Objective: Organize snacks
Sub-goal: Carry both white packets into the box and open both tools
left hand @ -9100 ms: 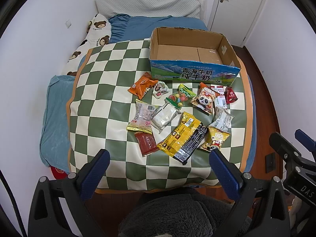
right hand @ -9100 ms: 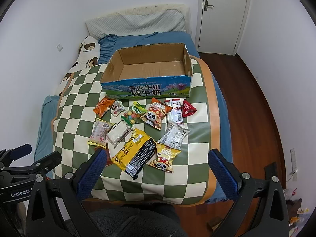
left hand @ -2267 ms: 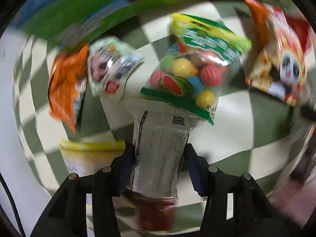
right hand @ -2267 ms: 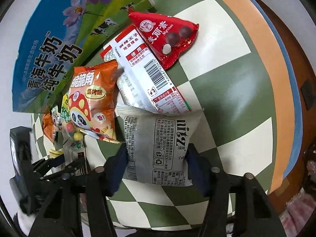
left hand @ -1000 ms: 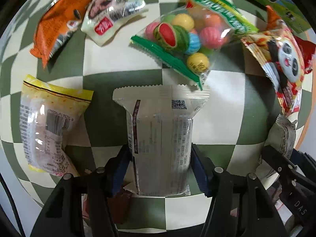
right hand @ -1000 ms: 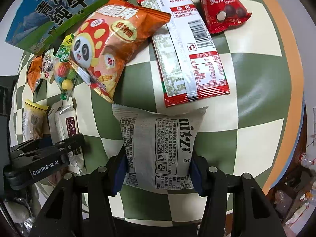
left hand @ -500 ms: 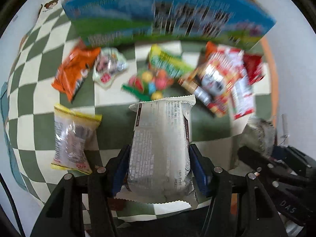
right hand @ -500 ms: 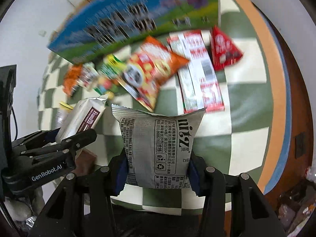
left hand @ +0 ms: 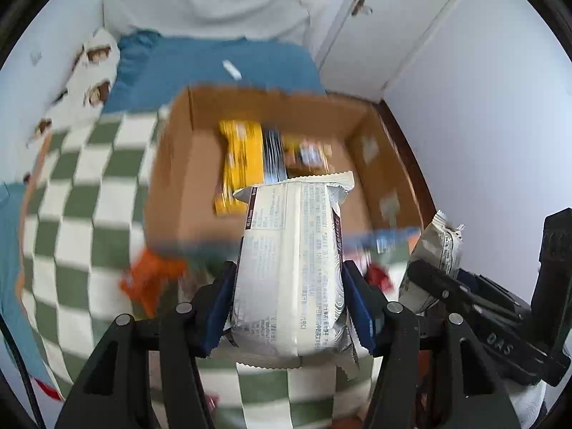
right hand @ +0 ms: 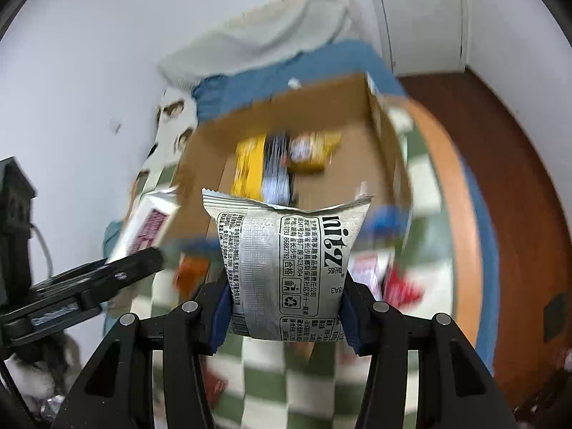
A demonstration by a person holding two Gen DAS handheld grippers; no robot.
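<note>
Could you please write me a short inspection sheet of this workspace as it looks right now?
Surface: checkered blanket on a bed.
Job's things: box holds yellow pack; orange packet and red packet lie outside.
Clutter: nothing seen.
Grippers: left gripper clamps white pack; right gripper clamps grey pack, both before the box.
Cables: black cable at left edge.
Surroundings: door, pillows, wood floor.

Packets (left hand: 250,157) in box (left hand: 175,178); box on bed (left hand: 71,186).

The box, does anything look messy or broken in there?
Nothing looks broken. The box holds a few packets lying flat. Each claw carries a packet: left a white one, right a silver one.
</note>
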